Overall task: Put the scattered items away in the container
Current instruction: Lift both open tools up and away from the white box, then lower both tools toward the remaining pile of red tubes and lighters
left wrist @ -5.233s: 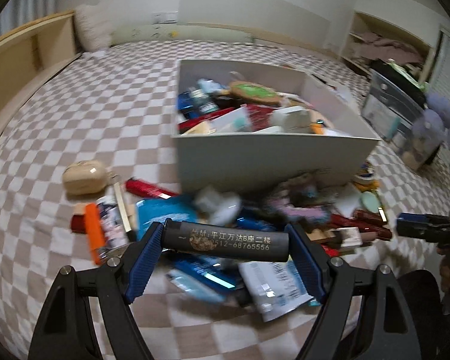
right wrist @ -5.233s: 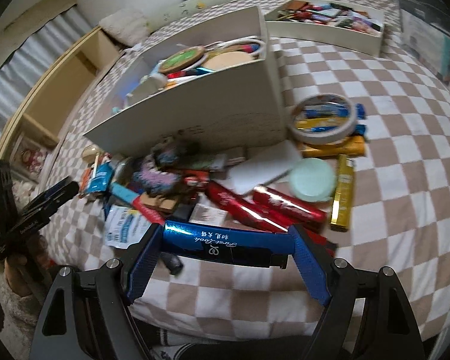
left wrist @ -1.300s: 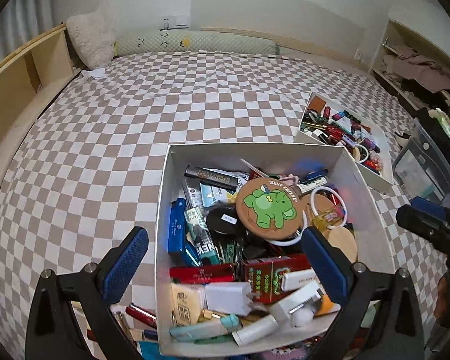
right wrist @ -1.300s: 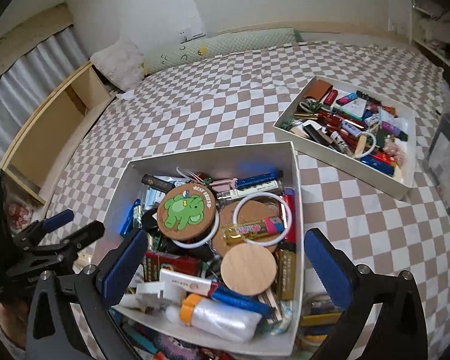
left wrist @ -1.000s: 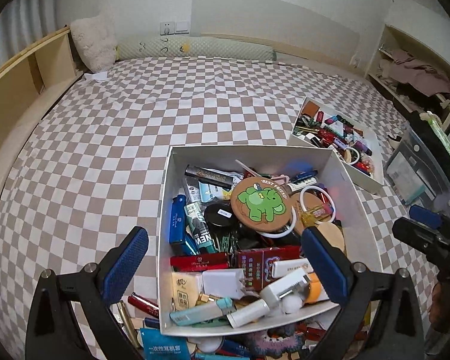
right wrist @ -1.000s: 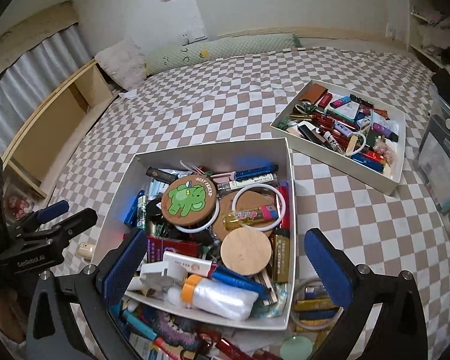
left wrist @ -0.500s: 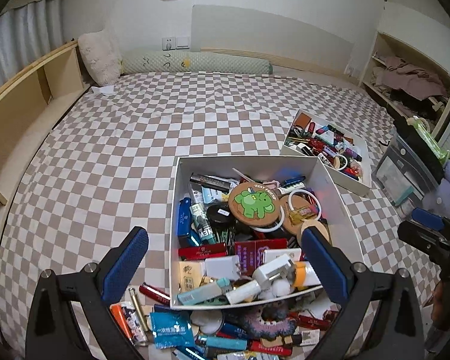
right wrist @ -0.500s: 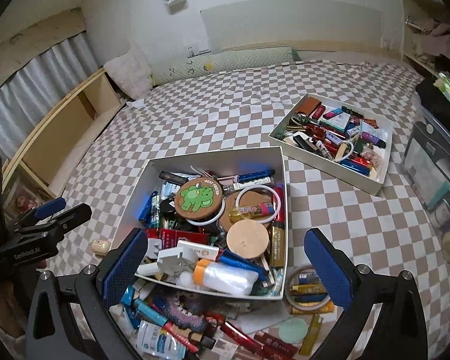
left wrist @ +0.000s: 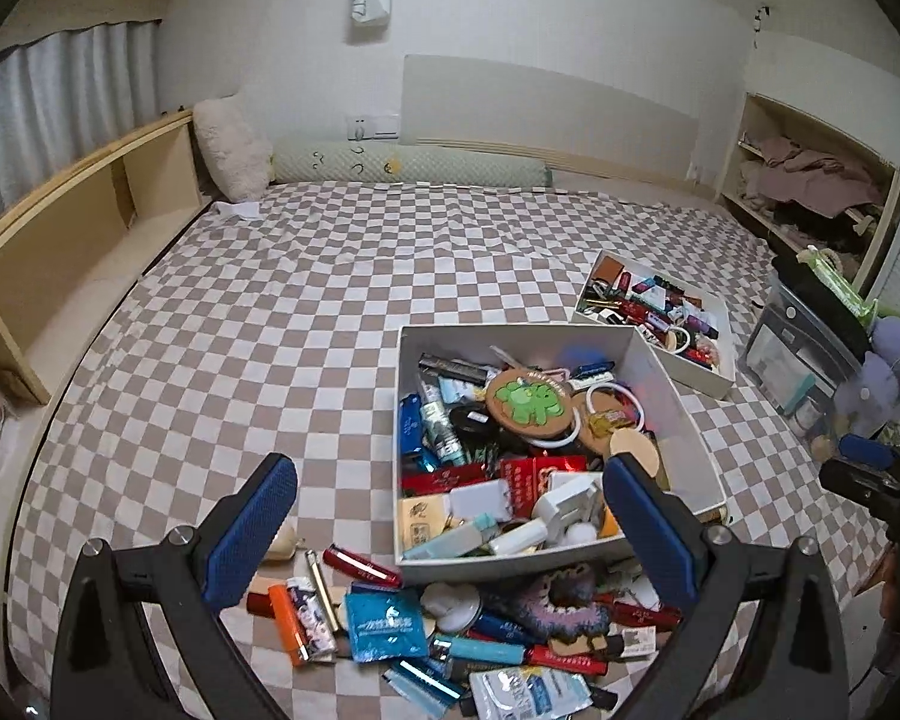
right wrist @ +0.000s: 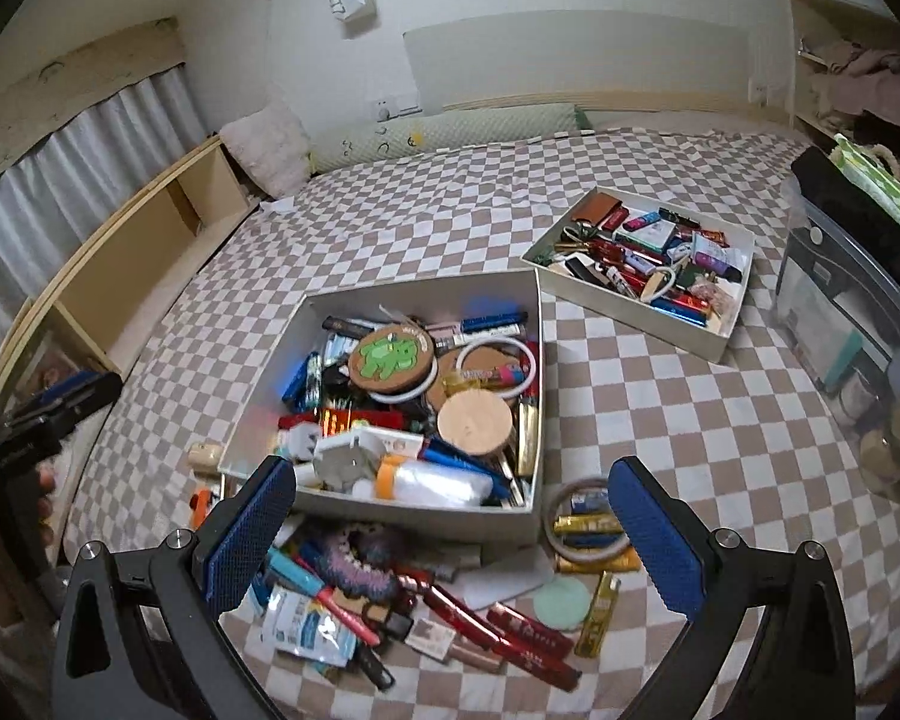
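- Left gripper (left wrist: pixel 450 531): jaws spread wide, nothing between them, held high above the bed.
- Right gripper (right wrist: pixel 453 531): jaws likewise wide apart and empty.
- Container (right wrist: pixel 390 507): white open box on the checked bed cover (left wrist: pixel 270 330), crammed nearly to the rim. In the right wrist view it sits at centre.
- Scattered items (right wrist: pixel 402 594): loose heap on the cover against the box's near wall, at 6 o'clock from it in both views.
- Red tubes (right wrist: pixel 498 630): slim, rigid, glossy. Judged light and liable to roll or slip; best taken across the middle of the barrel.
- Orange lighter (left wrist: pixel 288 615): at 8 o'clock from the box in the left view. Hard, small, light; grip across its narrow sides.
- Blue sachet (left wrist: pixel 384 624): flat, soft, crinkly. Judged hard to pinch off soft bedding; take one raised edge.
- Tape ring (right wrist: pixel 588 519): at 4 o'clock from the box in the right view, with small gold and blue pieces lying inside it. Stiff hoop; pinch through the rim wall.
- Purple fuzzy band (right wrist: pixel 360 561): soft, compressible, non-slip; any bunch of it will hold.
- Mint disc (right wrist: pixel 561 600): thin and flat. Likely needs an edge grip.
- Second tray (right wrist: pixel 720 336): at 2 o'clock, well apart, already filled.
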